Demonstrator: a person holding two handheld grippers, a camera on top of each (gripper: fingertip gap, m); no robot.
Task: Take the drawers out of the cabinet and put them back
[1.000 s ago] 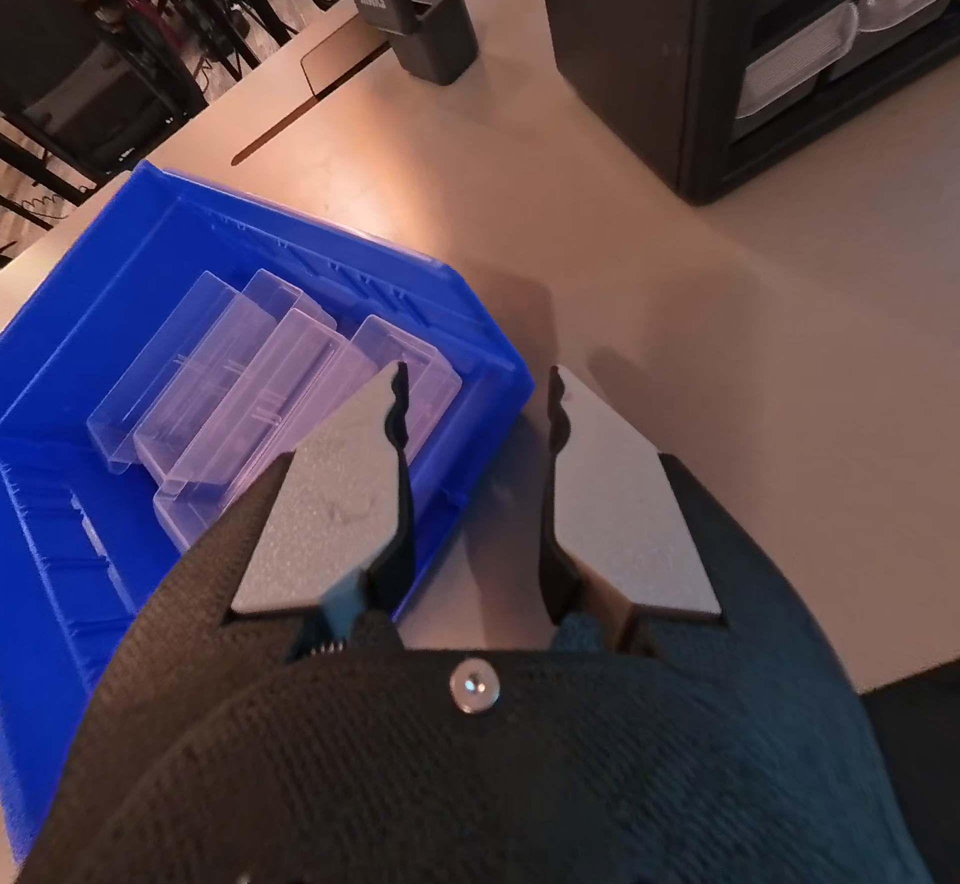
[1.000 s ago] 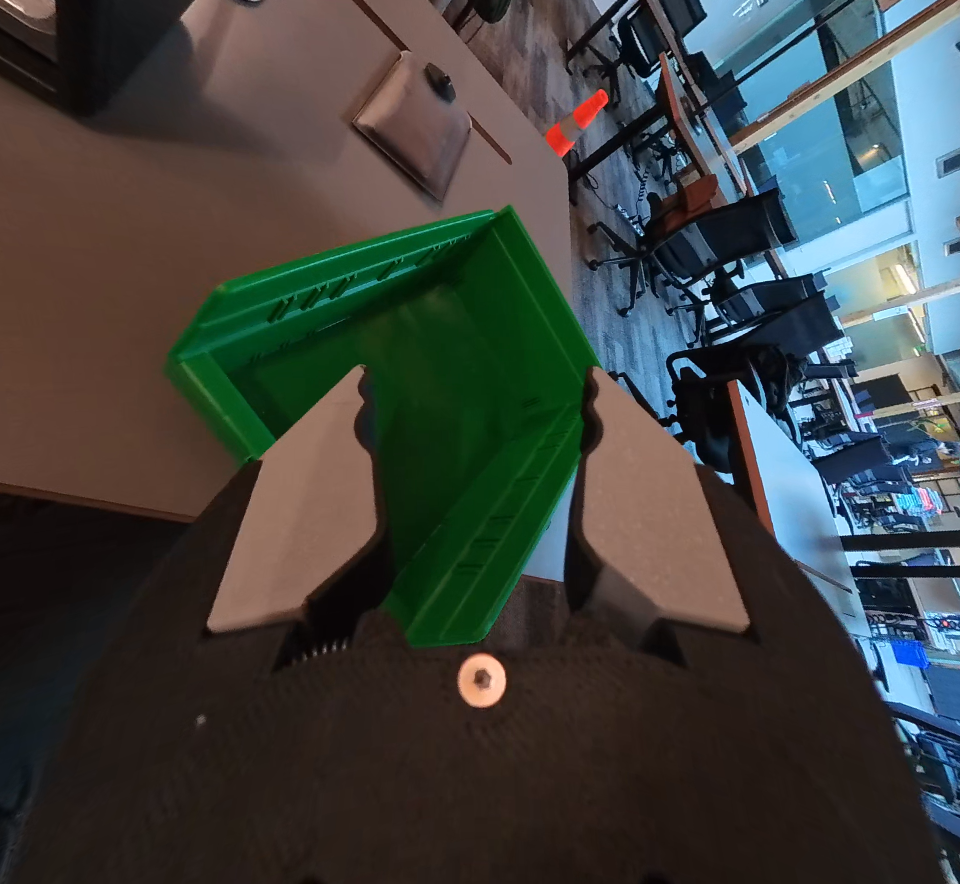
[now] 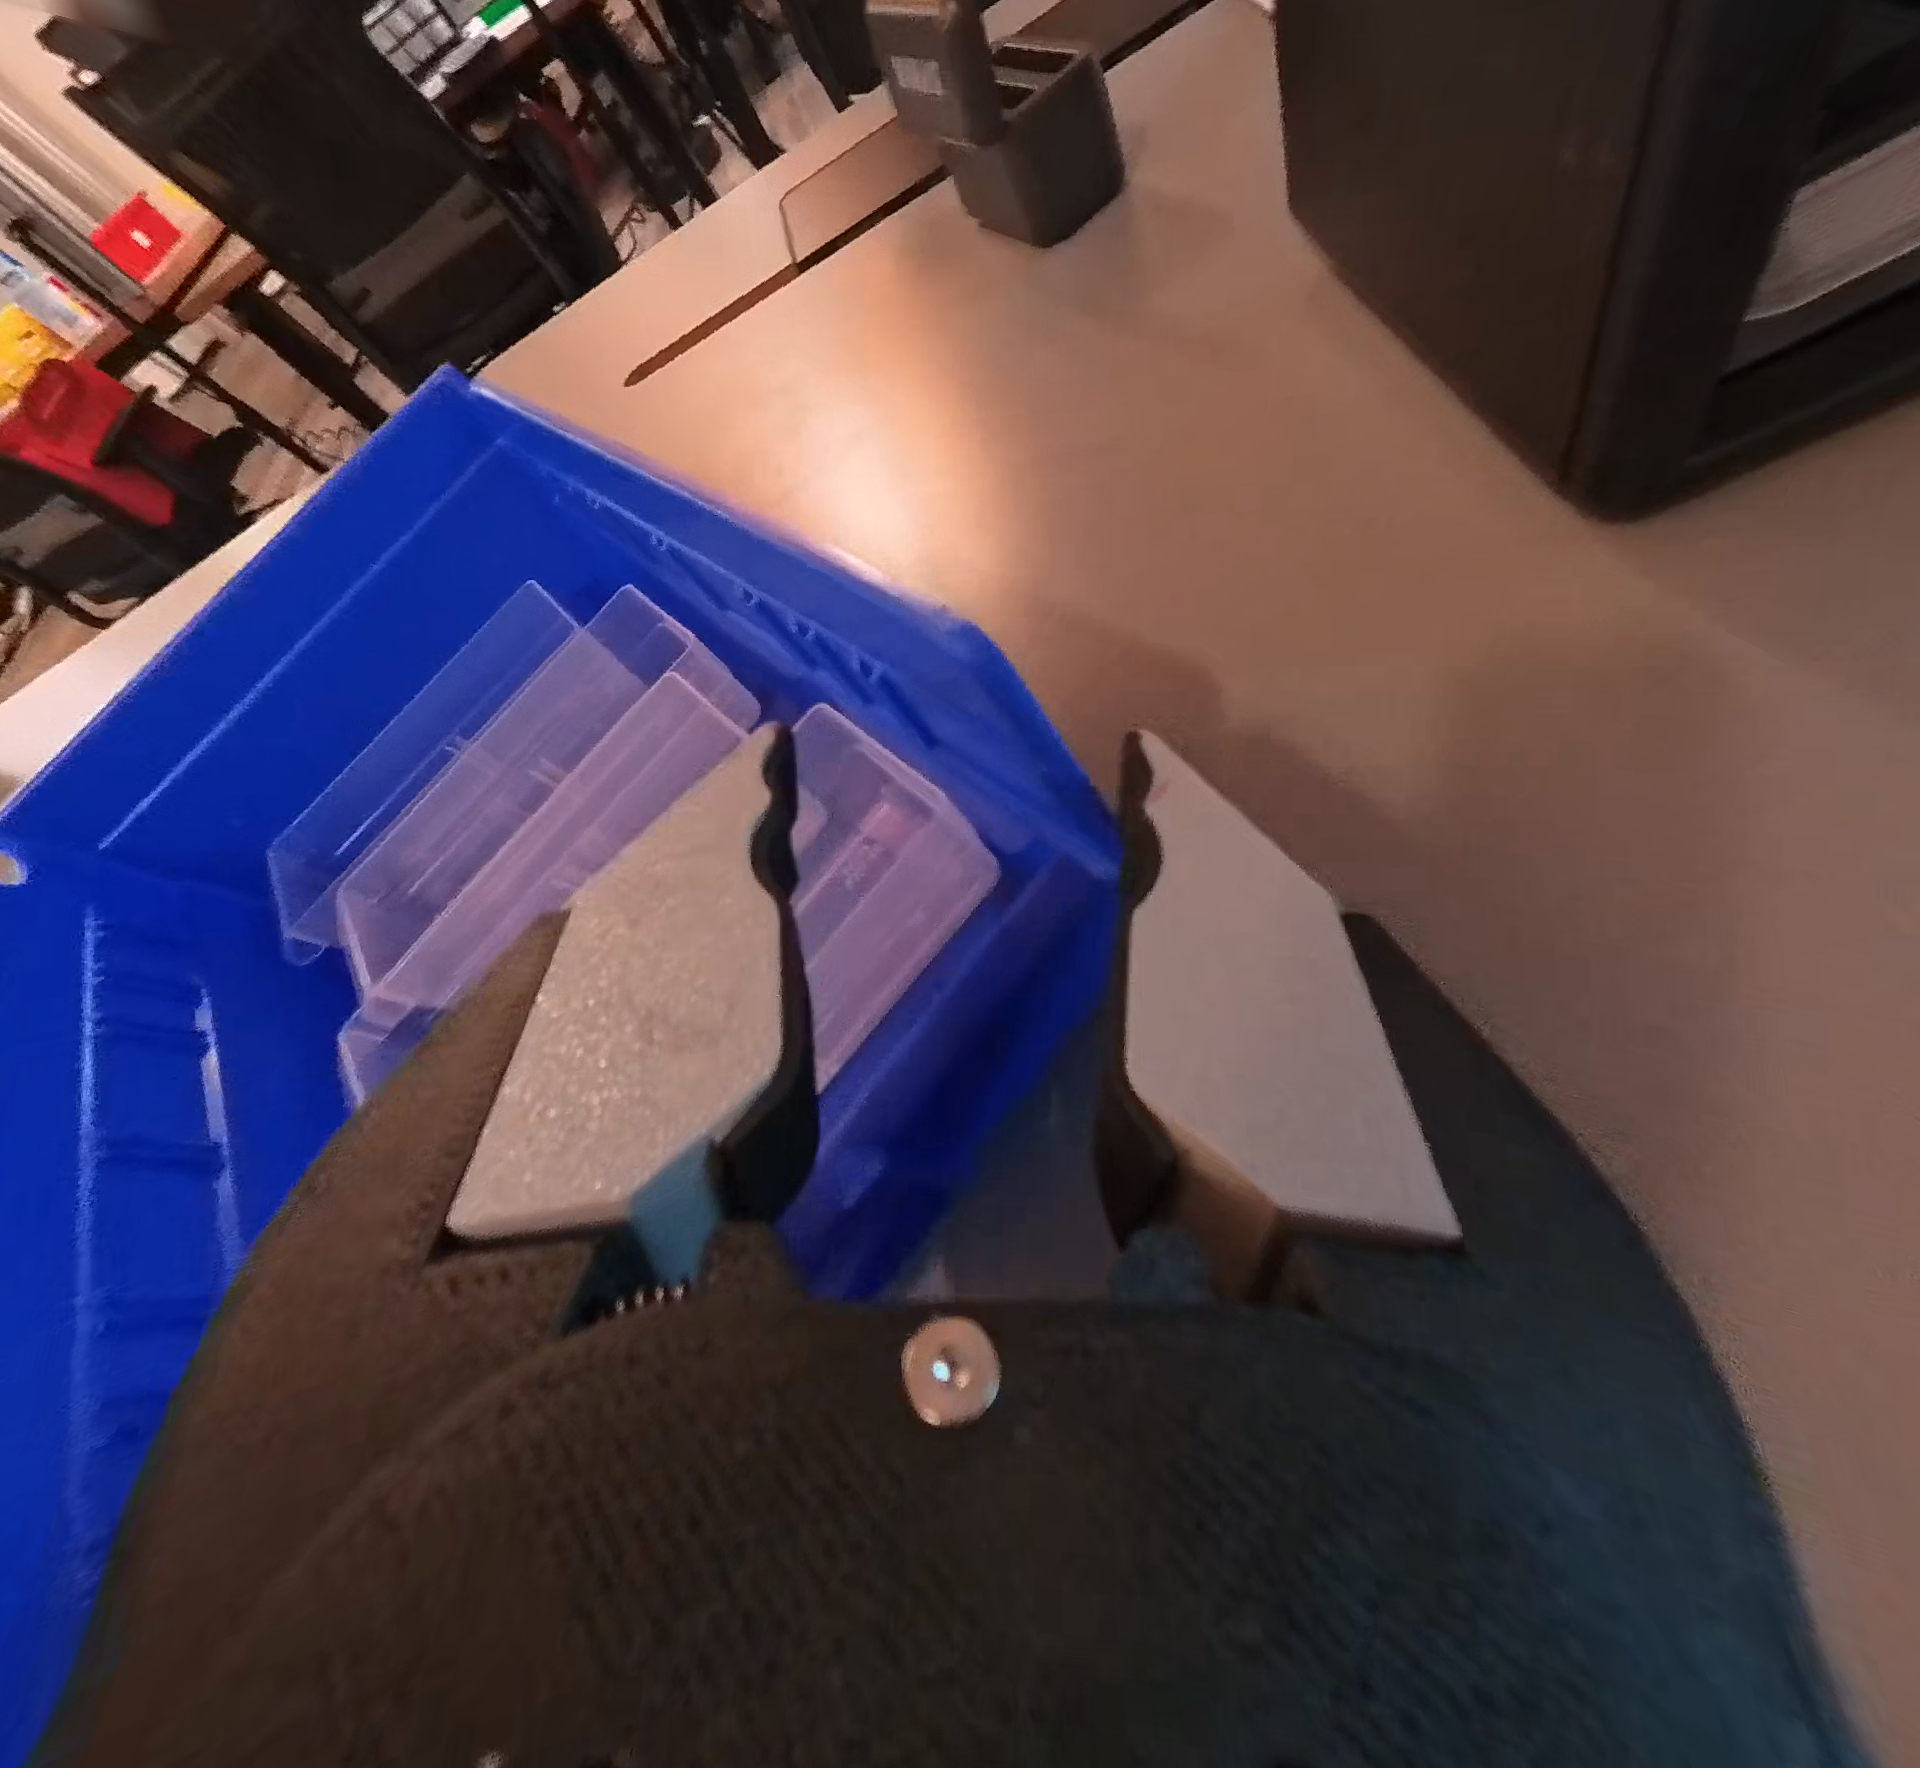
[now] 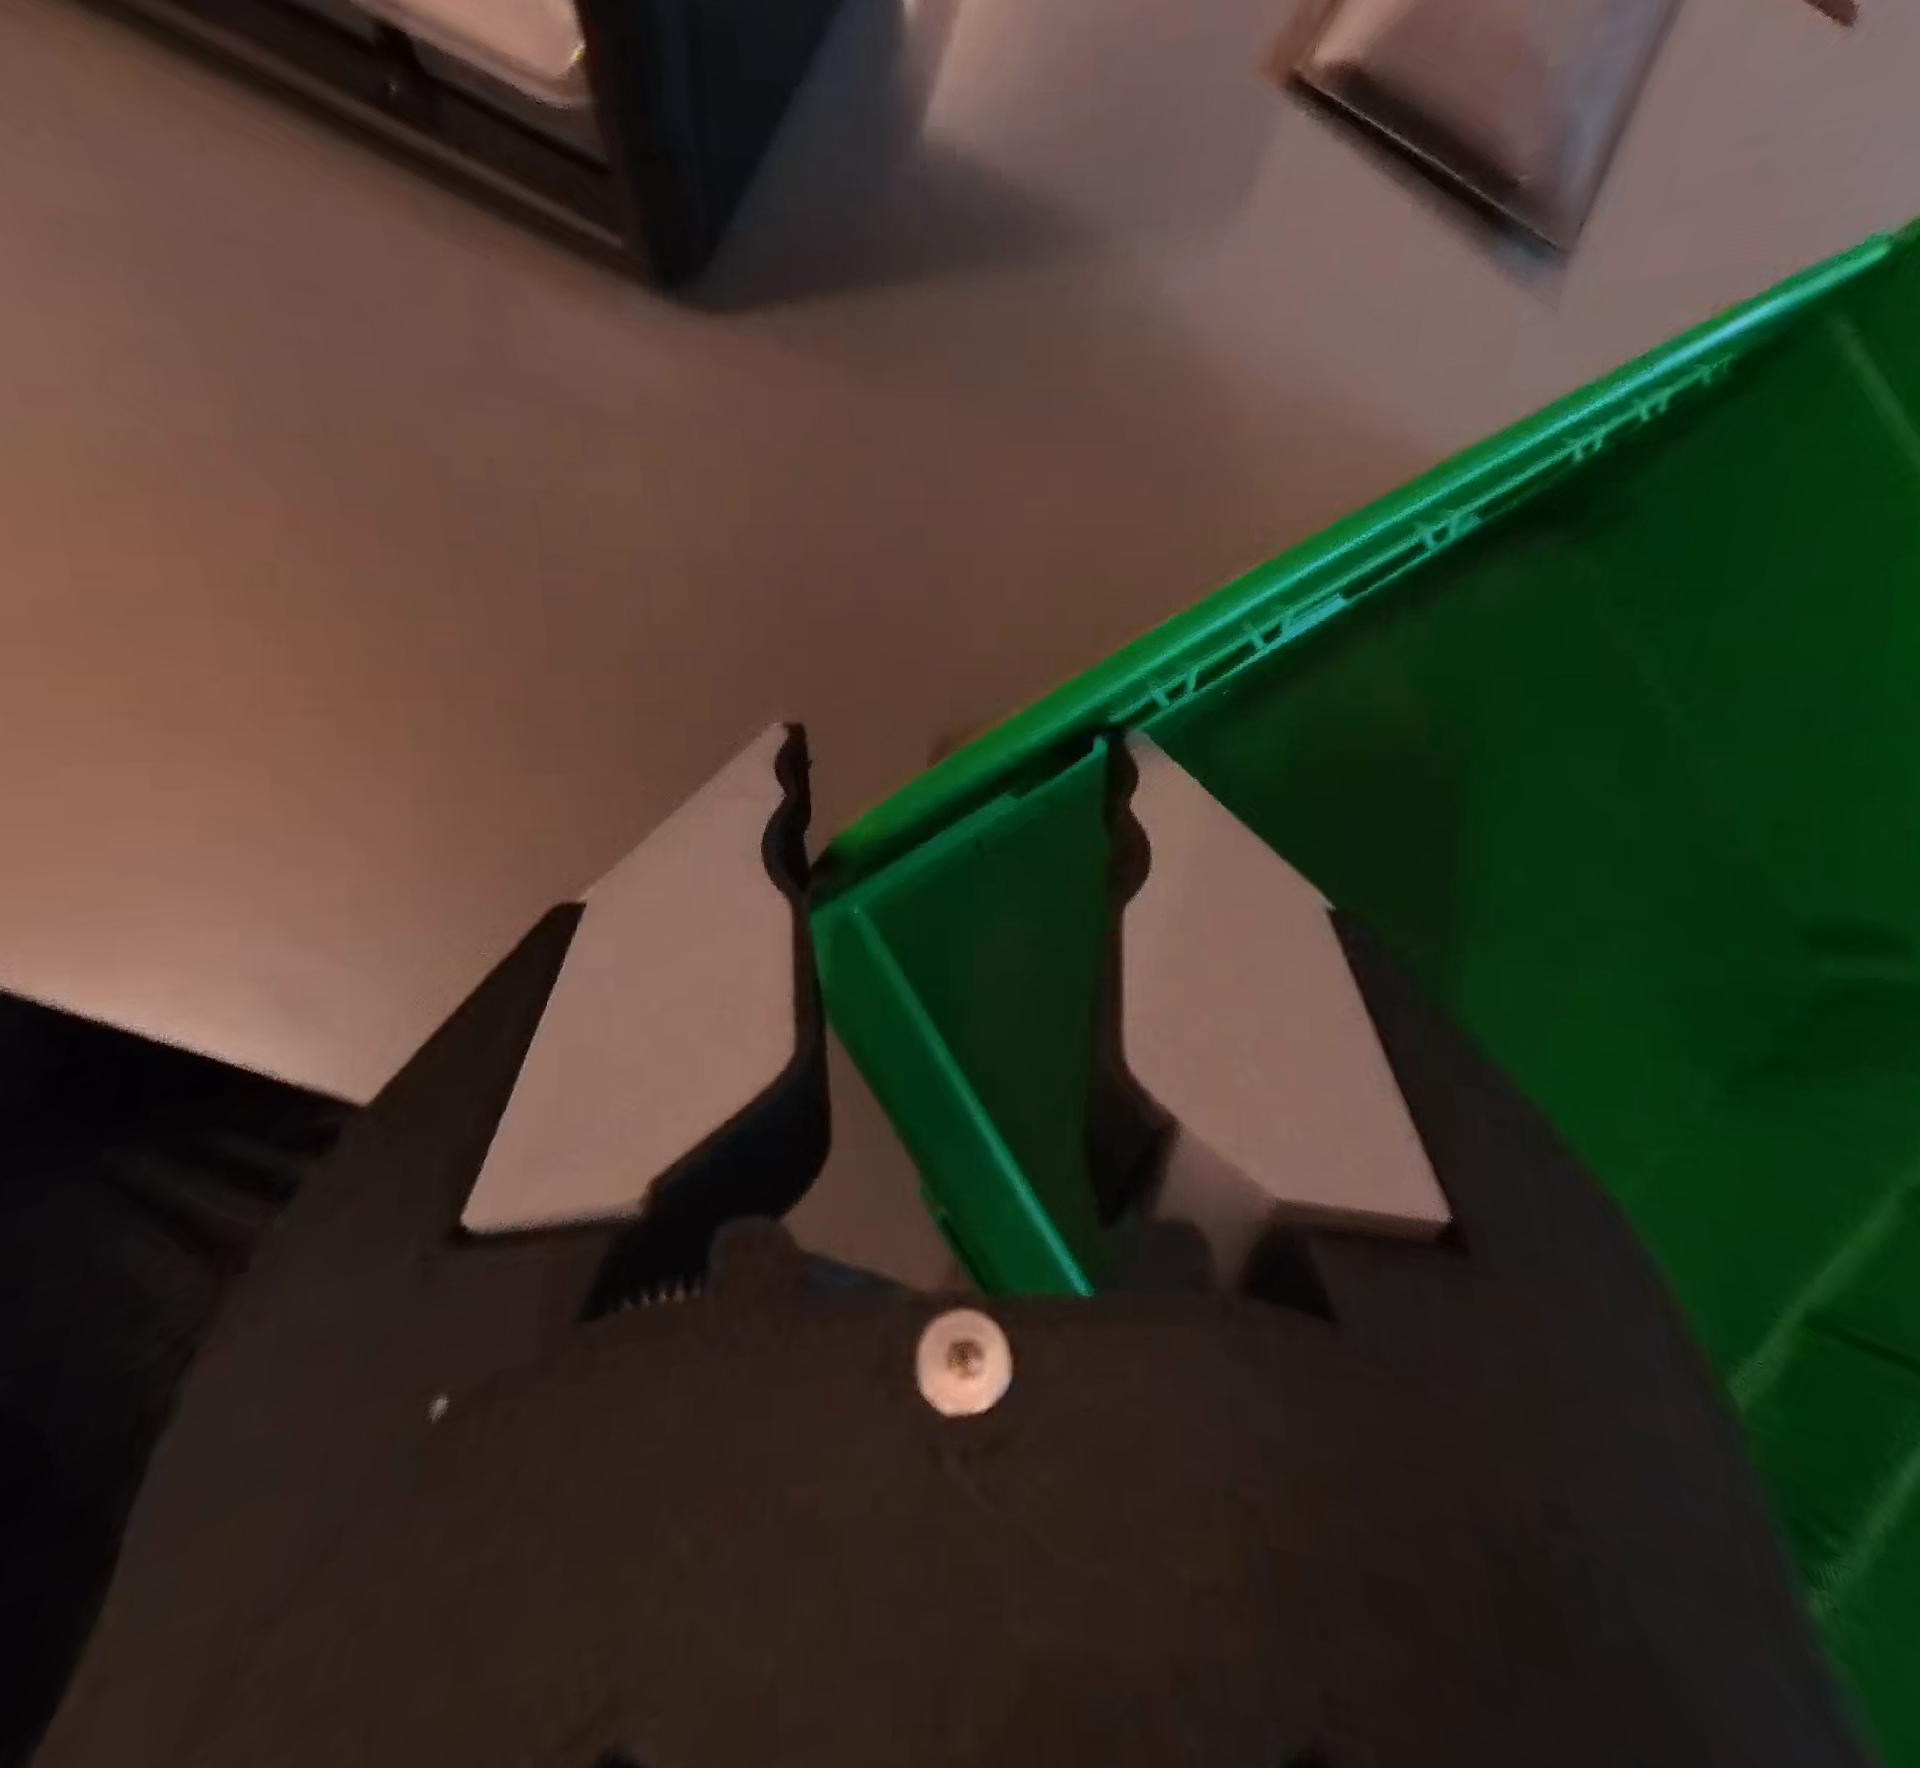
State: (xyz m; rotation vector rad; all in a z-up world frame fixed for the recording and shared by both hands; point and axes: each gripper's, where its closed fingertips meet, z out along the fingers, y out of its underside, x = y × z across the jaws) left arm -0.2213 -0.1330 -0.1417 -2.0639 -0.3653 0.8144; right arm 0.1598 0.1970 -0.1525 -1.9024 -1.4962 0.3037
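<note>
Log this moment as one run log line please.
left gripper: open, empty, above blue bin corner | clear drawers: in blue bin | right gripper: open, above green bin corner | cabinet: beyond

Beige tabletop (image 3: 1351,679); dark-framed desks (image 3: 436,191), red bin (image 3: 135,232) behind.

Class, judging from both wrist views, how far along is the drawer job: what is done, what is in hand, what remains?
Done: several clear drawers lie in the blue bin, out of the cabinet.
In hand: nothing. The left claw is open above the blue bin's corner; the right claw is open over the green bin, which looks empty.
Left: some drawers sit in the cabinet; the removed ones must go back.
</note>
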